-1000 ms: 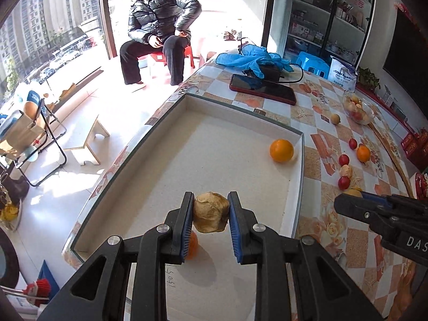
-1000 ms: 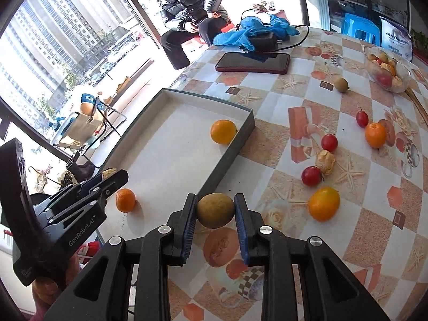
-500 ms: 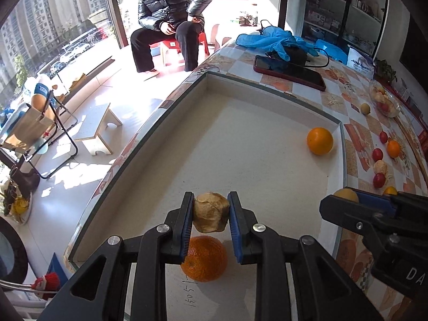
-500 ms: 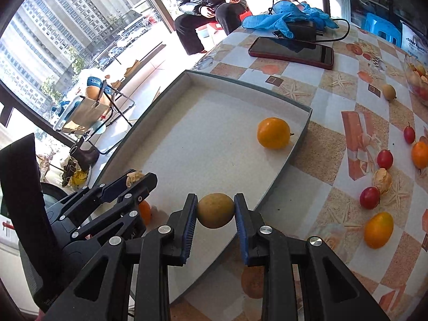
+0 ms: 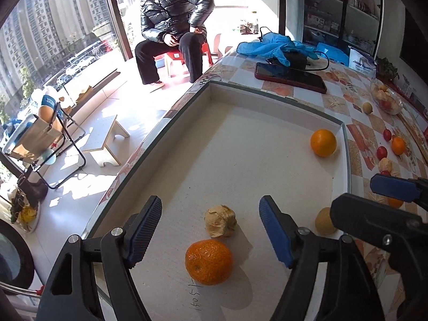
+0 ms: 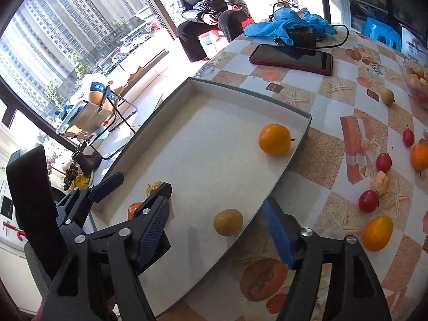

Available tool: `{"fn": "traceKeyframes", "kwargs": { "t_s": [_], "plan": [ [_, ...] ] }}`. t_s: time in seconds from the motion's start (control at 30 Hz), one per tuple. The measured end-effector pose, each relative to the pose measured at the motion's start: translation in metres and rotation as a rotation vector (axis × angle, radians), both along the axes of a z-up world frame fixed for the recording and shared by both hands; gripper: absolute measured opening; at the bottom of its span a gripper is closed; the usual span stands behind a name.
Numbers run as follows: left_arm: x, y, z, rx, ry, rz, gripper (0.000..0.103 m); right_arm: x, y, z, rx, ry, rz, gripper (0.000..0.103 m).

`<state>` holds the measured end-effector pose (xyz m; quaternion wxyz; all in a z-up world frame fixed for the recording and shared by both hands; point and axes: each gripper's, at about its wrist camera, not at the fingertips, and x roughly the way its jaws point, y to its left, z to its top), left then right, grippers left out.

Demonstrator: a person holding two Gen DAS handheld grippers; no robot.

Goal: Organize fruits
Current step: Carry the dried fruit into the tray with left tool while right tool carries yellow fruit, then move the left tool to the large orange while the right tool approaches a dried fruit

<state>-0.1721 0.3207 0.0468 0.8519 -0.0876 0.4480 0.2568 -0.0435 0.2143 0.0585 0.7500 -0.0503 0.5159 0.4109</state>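
Note:
A shallow white tray (image 5: 267, 91) lies on the patterned table. My left gripper (image 5: 210, 214) hangs over its near end with jaws opening; a papery husk fruit (image 5: 220, 221) lies loose on the tray floor between the fingers, clear of the pads. A mandarin (image 5: 208, 261) rests just in front of it. My right gripper (image 6: 216, 204) is also opening, over the tray's right edge. A tan round fruit (image 6: 228, 222) sits free on the tray below it. An orange (image 6: 274, 139) lies at the tray's far right.
Loose fruits stay on the table right of the tray: red ones (image 6: 368, 200), a yellow-orange one (image 6: 377, 232), a husk fruit (image 6: 381, 183). A glass fruit bowl (image 6: 417, 80), a phone (image 6: 291, 58) and blue gloves (image 6: 289, 24) lie farther back. A person (image 5: 171, 26) sits beyond the table.
Both grippers were shut on their fruits; now both jaws stand apart, and the husk fruit and the tan fruit lie on the tray floor. The right gripper has shifted over the tray's edge.

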Motion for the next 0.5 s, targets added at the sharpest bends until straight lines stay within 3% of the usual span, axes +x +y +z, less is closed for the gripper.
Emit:
{"fn": "traceKeyframes", "kwargs": {
  "t_s": [0.03, 0.27, 0.37, 0.5],
  "plan": [
    [0.000, -0.002, 0.002, 0.000, -0.006, 0.000, 0.079, 0.000, -0.006, 0.007, 0.014, -0.029, -0.016, 0.102],
    [0.004, -0.043, 0.025, 0.017, -0.067, -0.101, 0.079, 0.022, -0.077, 0.028, -0.017, -0.181, -0.193, 0.102],
    [0.010, -0.075, 0.031, 0.009, -0.077, -0.189, 0.079, 0.039, -0.122, 0.016, -0.065, -0.180, -0.309, 0.102],
    [0.024, -0.118, 0.030, -0.038, -0.068, -0.304, 0.079, 0.056, -0.181, -0.018, -0.202, -0.158, -0.439, 0.102]
  ]
}}
